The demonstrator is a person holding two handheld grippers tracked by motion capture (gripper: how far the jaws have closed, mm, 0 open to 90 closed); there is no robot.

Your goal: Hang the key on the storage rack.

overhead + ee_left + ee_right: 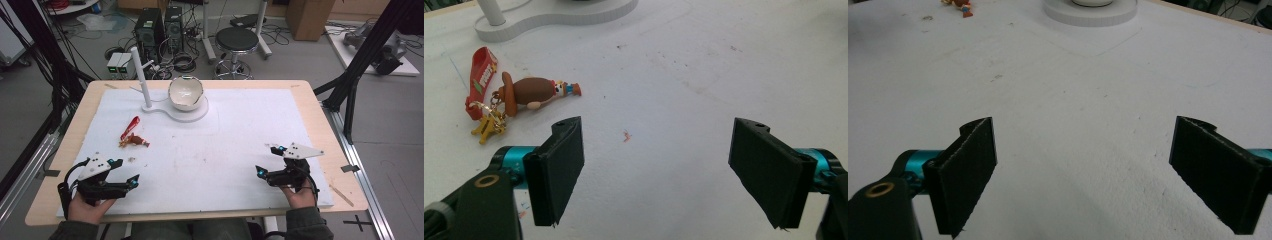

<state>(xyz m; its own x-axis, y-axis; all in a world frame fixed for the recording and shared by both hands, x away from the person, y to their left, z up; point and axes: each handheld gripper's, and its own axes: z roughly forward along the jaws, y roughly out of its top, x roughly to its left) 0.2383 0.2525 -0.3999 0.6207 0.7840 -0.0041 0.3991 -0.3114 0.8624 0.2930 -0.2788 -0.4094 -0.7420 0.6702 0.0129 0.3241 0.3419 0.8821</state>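
Red strap and brown figure make up the keychain (pixel 519 92), which lies at about 10 o'clock on the white mat (pixel 225 140), near our left gripper (pixel 122 172). We hold both the left and the right gripper (pixel 267 160) wide apart and empty. We judge the small figure could skid, or the gold ring (pixel 486 125) snag, if 1 pad lands first. The left gripper view shows us the ring and charm; from the high view we see the bowl (pixel 185 92) on its stand (pixel 172 112) at 12 o'clock.
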